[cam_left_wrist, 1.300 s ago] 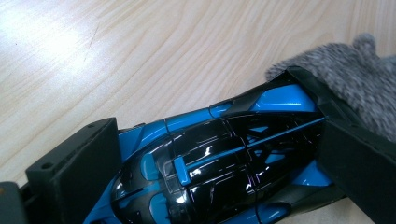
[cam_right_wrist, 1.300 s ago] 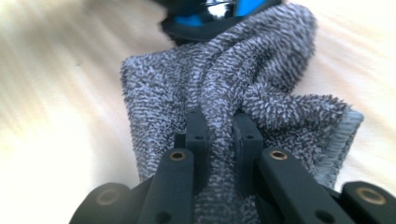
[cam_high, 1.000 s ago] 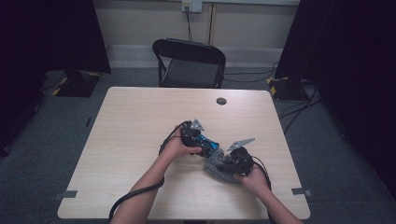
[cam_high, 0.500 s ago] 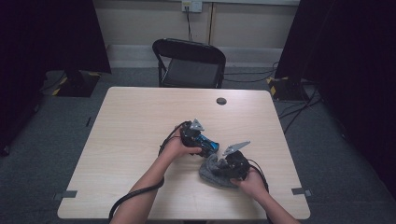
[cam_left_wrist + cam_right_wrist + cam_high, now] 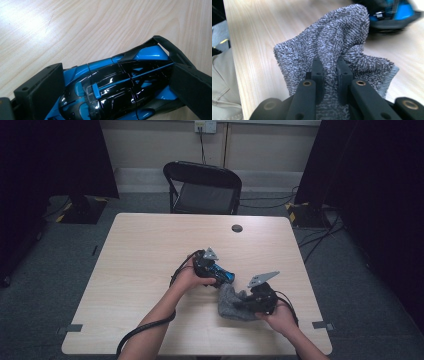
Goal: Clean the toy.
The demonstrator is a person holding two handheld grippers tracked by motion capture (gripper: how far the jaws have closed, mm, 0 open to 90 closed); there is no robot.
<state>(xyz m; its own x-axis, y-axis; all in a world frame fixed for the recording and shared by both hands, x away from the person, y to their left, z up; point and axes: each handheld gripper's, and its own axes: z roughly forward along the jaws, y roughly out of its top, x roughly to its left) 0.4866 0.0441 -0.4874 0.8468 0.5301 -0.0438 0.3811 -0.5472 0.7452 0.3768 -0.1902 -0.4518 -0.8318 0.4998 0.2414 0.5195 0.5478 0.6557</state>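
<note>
Left gripper (image 5: 110, 85) clamping blue-and-black toy car (image 5: 117, 87) crosswise, car's length spanning its jaws, right gripper (image 5: 329, 72) pinching grey cloth (image 5: 337, 42), fold rising ahead of it toward car's tail.

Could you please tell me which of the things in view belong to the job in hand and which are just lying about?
In the job:
- blue and black toy car, clamped in the left tongs
- grey cloth, pinched in the right tongs, lifted beside the car

Lying about:
- small dark round thing near the table's far edge
- black folding chair behind the table
</note>
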